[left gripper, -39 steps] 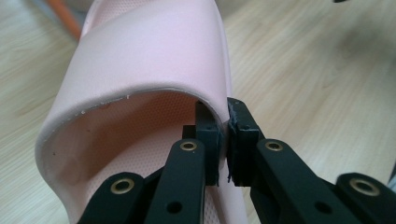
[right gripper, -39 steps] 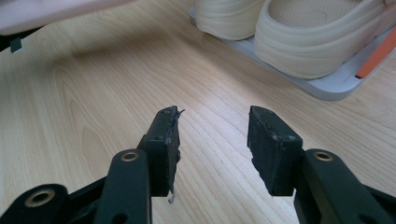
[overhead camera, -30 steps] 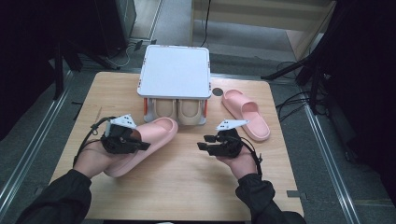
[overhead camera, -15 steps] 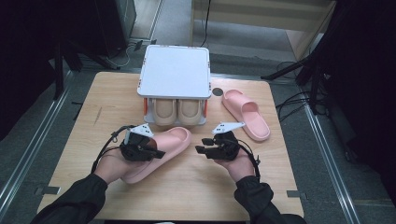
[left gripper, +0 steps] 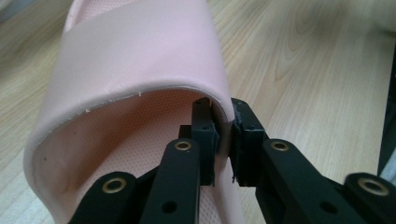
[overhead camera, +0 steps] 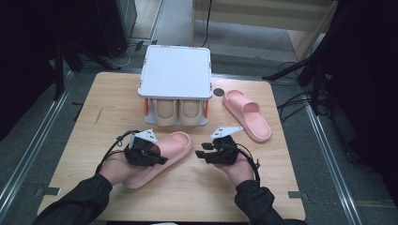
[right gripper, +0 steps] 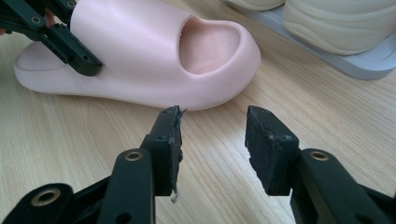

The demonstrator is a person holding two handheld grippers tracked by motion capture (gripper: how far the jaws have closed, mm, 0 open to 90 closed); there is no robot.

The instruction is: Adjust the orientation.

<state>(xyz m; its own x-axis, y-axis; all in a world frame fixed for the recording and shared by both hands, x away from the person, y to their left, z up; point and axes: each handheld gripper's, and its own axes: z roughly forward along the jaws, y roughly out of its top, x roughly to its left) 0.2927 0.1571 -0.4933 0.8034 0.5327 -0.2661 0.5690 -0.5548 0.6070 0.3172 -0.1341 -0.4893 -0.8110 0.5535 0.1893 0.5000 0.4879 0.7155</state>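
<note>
Black sleeves [overhead camera: 82, 204], 2 black grippers with brass-ringed screw holes, grey three-cornered plates, trailing black cables.

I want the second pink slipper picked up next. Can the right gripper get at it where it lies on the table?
Probably yes. The right gripper is open with nothing between its jaws, and the second slipper lies alone on the table just beyond that hand, nothing resting on it or blocking the way.

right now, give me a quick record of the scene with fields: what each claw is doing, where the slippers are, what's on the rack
left claw: jaws around the strap edge of the near pink slipper, just been easing open
right claw: open, nothing between the jaws, beside that slipper's toe
slipper state: sole on the table
other pink slipper: flat, right of the rack
rack lower shelf: beige pair
</note>
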